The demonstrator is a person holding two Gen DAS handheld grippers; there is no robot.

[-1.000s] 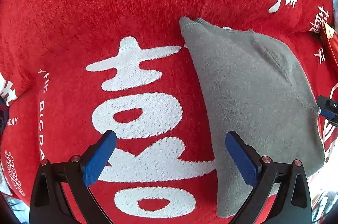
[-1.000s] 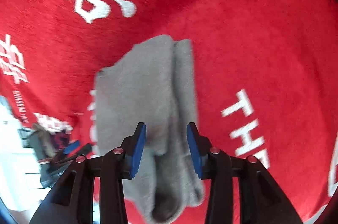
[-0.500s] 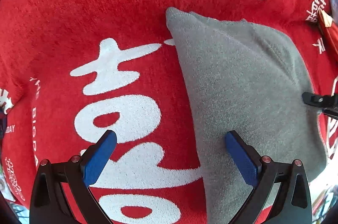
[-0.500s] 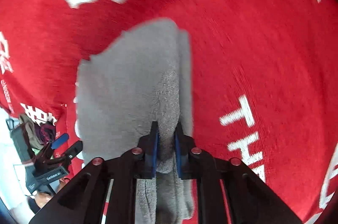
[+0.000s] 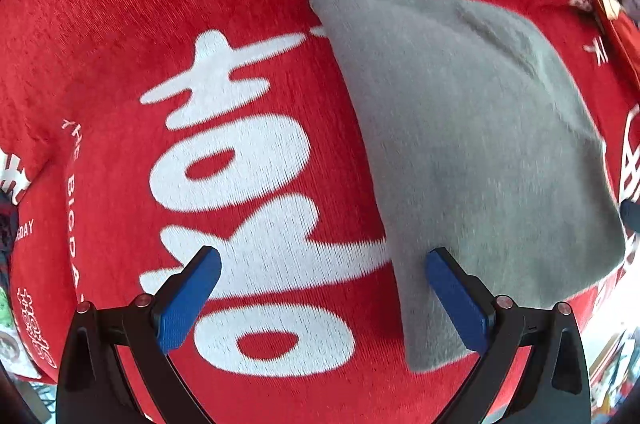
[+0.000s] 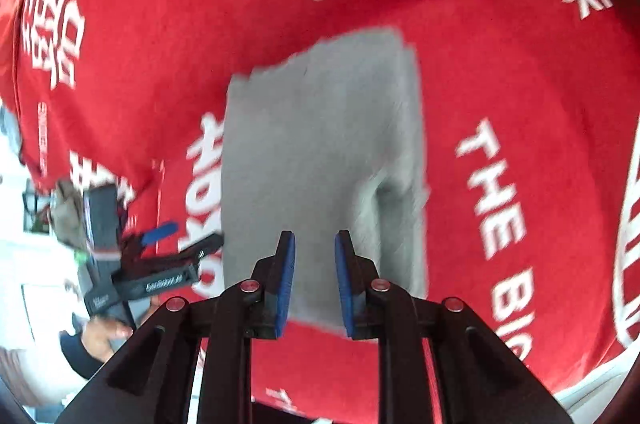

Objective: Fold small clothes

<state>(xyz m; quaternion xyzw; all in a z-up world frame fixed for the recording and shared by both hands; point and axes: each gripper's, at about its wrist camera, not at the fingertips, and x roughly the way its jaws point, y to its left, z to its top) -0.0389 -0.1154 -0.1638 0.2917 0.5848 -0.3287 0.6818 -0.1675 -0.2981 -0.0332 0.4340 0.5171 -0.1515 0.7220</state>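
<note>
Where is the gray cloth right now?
The gray cloth lies flat on the red blanket, right of the big white letters in the left wrist view, under that gripper's right finger.

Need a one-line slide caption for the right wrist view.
Right claw, slightly open and empty, above the folded grey cloth on the red blanket.

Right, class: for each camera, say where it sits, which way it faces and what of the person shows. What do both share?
Left wrist: on the left gripper, facing straight down at the red blanket and grey cloth; its open jaws show.
Right wrist: on the right gripper, angled down over the cloth; its jaws have just been opening, nothing between them; a hand holding the left gripper shows.
Shared: grey cloth, red blanket, left gripper.
</note>
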